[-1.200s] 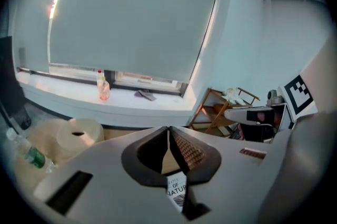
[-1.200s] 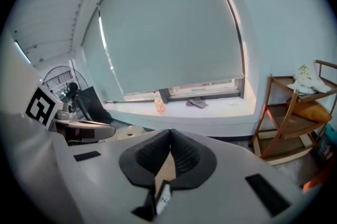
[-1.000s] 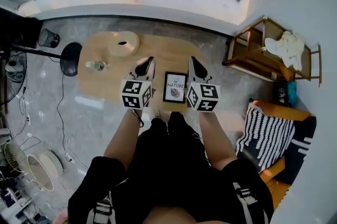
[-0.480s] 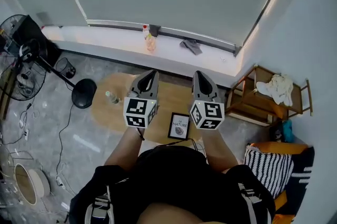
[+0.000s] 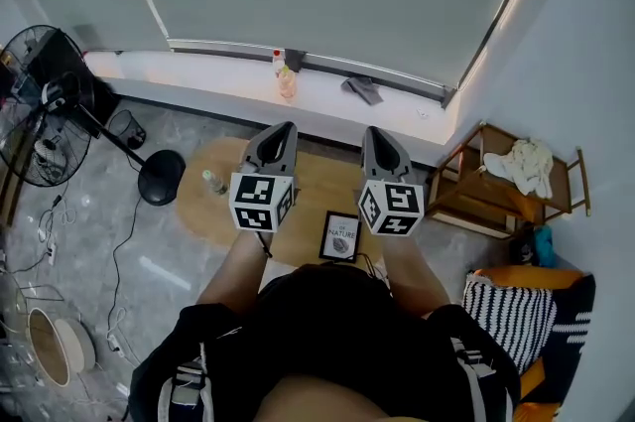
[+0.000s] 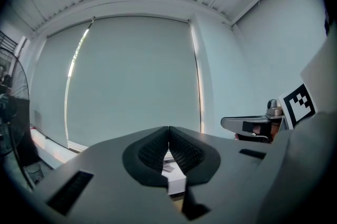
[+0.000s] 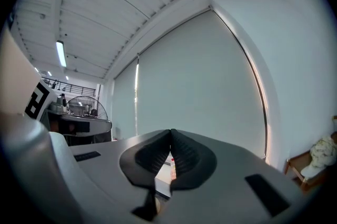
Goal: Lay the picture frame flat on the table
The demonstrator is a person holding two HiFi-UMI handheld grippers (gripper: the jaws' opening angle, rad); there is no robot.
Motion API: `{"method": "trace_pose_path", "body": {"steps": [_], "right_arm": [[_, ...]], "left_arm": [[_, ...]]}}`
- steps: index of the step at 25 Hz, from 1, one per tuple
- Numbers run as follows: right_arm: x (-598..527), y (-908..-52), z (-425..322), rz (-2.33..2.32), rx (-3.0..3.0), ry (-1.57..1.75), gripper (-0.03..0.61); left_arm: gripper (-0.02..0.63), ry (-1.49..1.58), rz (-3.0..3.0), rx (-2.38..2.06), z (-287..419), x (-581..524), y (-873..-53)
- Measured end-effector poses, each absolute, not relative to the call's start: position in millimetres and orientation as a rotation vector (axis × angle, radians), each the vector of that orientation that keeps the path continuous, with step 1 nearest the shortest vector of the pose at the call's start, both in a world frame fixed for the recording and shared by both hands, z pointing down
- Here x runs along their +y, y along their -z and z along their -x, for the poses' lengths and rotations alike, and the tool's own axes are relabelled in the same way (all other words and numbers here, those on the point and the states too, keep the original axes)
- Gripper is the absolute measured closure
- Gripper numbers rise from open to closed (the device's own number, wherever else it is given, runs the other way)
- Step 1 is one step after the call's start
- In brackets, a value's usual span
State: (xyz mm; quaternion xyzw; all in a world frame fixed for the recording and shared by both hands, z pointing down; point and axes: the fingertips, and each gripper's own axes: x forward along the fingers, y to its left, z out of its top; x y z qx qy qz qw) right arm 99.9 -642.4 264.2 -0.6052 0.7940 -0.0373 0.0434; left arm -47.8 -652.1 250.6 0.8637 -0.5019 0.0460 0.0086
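The picture frame [image 5: 340, 236], black with a white mat and a print, rests on the wooden oval table [image 5: 208, 211] near its front edge, its face showing to the head view. Both grippers are held up in front of me, above the table and apart from the frame. My left gripper [image 5: 284, 126] is shut with nothing in it, and in the left gripper view its pads [image 6: 168, 128] meet against the window blind. My right gripper [image 5: 372, 131] is also shut and empty [image 7: 171, 132], to the right of the left one.
A small bottle [image 5: 209, 182] stands at the table's left end. A floor fan [image 5: 40, 117] with a round base [image 5: 162, 177] stands left of it, with cables on the floor. A wooden shelf [image 5: 496, 187] is at the right, a striped cushion [image 5: 496, 301] below it. The windowsill [image 5: 238, 82] carries a bottle and a cloth.
The head view has tilted up towards the window. Both grippers, which flanked the frame a second ago, now point past the table's far edge; the frame lies below and between them.
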Motion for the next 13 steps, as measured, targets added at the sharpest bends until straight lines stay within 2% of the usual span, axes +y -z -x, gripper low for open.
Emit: {"method": "trace_pose_path", "body": {"steps": [13], "right_arm": [[-638.5,-265.4,-107.5,1.885,2.394,0.104,0.566]], "left_arm": [[0.591,-0.133,-2.694,-1.501,41.1,-652.5,-260.0]]}}
